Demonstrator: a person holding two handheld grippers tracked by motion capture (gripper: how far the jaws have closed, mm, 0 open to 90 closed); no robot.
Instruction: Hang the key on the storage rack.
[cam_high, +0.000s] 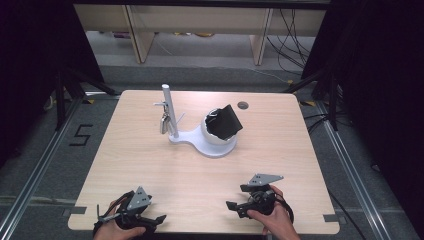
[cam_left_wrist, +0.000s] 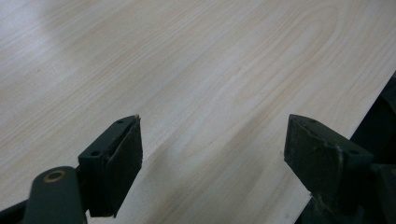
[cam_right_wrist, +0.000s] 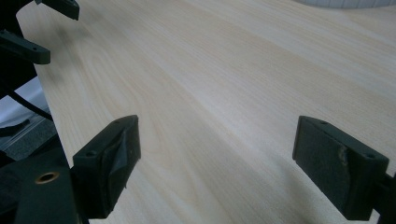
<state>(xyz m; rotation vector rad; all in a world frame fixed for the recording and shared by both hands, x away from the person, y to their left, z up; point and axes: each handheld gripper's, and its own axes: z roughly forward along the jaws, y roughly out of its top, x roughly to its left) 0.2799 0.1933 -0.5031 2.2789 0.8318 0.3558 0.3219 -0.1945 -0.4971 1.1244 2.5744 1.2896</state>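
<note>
My left gripper (cam_high: 150, 216) (cam_left_wrist: 213, 120) rests low at the table's front left corner, held in a hand, jaws wide apart over bare wood. Over the front right of the table my right gripper (cam_high: 236, 197) (cam_right_wrist: 218, 120) is open too, with nothing between its pads. A white stand (cam_high: 210, 145) sits at mid-table. It has an upright post (cam_high: 167, 107) with a small metal padlock-like item (cam_high: 163, 123) hanging on it. Its round cup (cam_high: 212, 135) holds a black flat object (cam_high: 227, 121) tilted to the right. Both grippers are well apart from the stand.
The pale wooden table (cam_high: 150, 165) has a round cable hole (cam_high: 243, 105) at the back. The right gripper view catches the left gripper (cam_right_wrist: 28, 28) at its top left and the stand's white base (cam_right_wrist: 345, 2) at the top edge. Dark curtains and floor rails flank the table.
</note>
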